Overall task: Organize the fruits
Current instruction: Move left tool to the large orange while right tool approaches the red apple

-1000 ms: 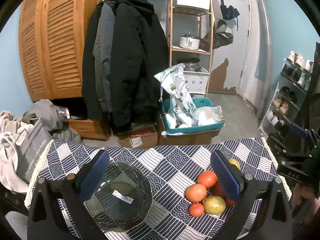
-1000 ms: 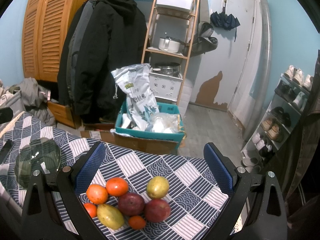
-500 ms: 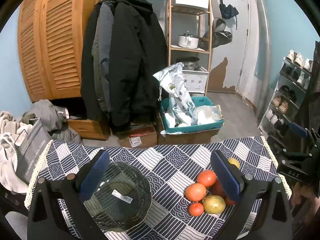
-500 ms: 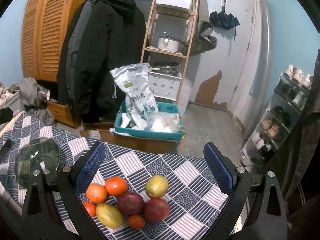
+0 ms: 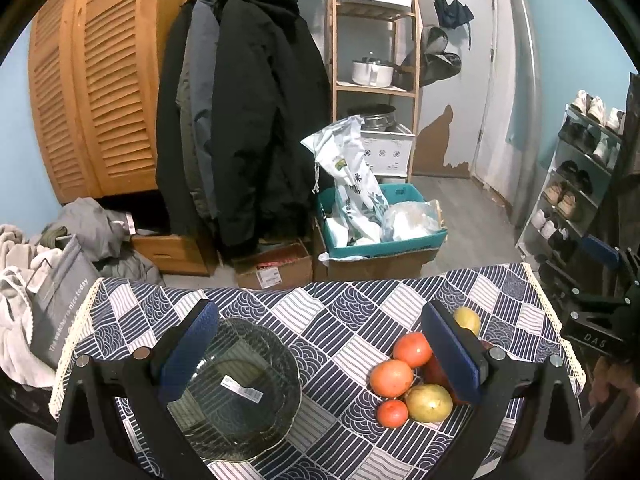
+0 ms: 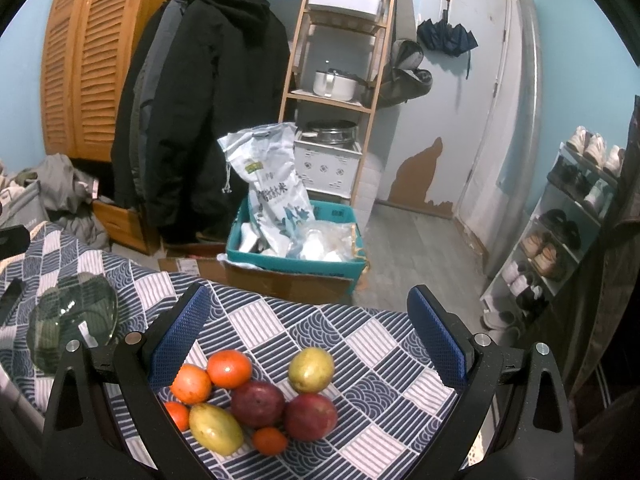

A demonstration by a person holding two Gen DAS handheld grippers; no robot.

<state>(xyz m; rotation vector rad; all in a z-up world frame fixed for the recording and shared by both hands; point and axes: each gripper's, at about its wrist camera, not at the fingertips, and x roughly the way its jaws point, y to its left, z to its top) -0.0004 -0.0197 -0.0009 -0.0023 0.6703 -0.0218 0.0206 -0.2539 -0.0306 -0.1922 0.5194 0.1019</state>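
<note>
Several fruits lie in a cluster on the patterned tablecloth (image 6: pixel 360 344): orange-red ones (image 6: pixel 229 368), two dark red ones (image 6: pixel 311 416), a yellow-green round one (image 6: pixel 311 369) and a yellow oblong one (image 6: pixel 215 428). In the left wrist view the same cluster (image 5: pixel 392 378) sits right of a clear glass bowl (image 5: pixel 236 392), which is empty apart from a label. My left gripper (image 5: pixel 320 354) hangs open above the cloth between bowl and fruit. My right gripper (image 6: pixel 308 340) is open over the fruit cluster, holding nothing. The glass bowl (image 6: pixel 72 332) lies to its left.
The table's far edge (image 5: pixel 312 284) drops to a floor with cardboard boxes and a teal crate (image 5: pixel 380 236). A grey bag (image 5: pixel 60 300) hangs off the left side. A shoe rack (image 6: pixel 572 224) stands at the right, with coats and a shelf behind.
Both views have shifted only slightly; the fruit and the bowl have not moved, and both grippers stay open.
</note>
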